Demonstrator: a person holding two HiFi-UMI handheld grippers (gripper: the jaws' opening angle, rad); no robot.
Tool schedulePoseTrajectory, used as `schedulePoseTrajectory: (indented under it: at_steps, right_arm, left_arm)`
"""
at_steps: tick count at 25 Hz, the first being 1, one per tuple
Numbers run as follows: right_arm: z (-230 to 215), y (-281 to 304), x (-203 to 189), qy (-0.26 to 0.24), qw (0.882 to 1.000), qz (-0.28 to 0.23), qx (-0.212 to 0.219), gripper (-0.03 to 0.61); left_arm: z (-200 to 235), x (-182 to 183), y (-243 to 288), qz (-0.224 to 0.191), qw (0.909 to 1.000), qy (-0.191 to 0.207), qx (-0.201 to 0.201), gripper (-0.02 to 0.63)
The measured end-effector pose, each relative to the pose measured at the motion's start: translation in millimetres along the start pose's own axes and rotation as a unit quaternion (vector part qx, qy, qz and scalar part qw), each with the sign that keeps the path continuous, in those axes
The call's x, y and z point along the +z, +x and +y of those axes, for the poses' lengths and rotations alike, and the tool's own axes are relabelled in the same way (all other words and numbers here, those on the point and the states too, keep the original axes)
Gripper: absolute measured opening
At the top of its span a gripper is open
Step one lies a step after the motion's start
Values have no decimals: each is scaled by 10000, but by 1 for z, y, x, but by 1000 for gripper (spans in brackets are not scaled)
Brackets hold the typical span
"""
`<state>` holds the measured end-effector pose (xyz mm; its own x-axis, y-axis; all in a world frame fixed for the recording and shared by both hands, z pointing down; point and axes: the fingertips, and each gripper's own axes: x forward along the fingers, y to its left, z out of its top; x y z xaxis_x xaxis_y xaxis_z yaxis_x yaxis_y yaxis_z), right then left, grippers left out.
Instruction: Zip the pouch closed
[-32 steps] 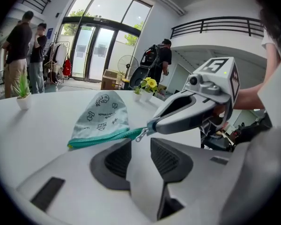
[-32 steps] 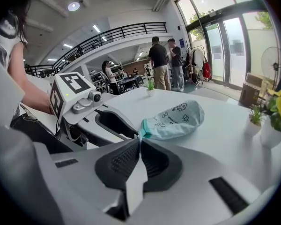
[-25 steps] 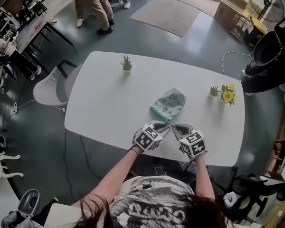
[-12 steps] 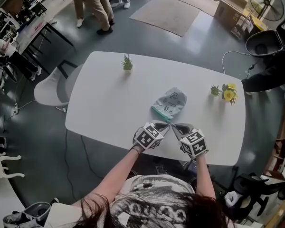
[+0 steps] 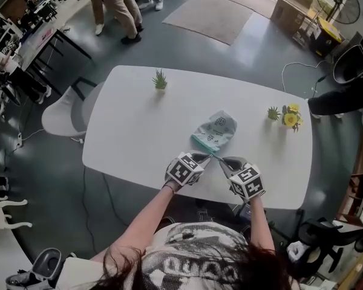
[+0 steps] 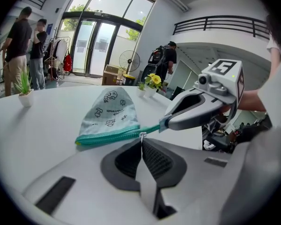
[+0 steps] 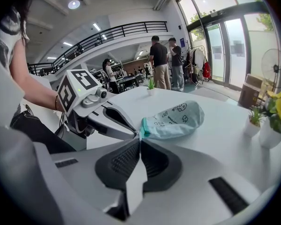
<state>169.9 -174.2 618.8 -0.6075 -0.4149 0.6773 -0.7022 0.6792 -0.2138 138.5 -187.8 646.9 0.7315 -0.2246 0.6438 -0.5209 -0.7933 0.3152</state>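
Our right gripper's jaws pinch the pale green cloth pouch still so our left gripper's jaws, gripping its silver zip tab, can pull.

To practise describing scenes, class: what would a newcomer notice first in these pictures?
A pale green pouch with a teal zip lies near the front edge of the white table. At its near end the left tongs are shut on the zip pull, the right tongs on the pouch's end.

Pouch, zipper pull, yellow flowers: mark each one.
pouch (image 5: 218,127), head view, middle of its printed fabric.
zipper pull (image 6: 142,135), left gripper view, its small metal tab.
yellow flowers (image 5: 290,121), head view, the bloom.
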Motion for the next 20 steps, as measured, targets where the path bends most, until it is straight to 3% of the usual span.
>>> schedulePoseTrajectory:
  at_steps: [11,16,20]
  right_arm:
    - [-7,-3,-2,73,10000,-53,0,11]
    - [-6,0,0,41,10000,-43,2,11]
    - [-9,-3,-2,54,10000,-50,-5,11]
  left_arm:
    - [34,-10,-2,296,9993,27,216,15]
    - [43,-12,-1,477,9982,249,253,15]
    - [61,-20,-2,578,9974,150,414,15]
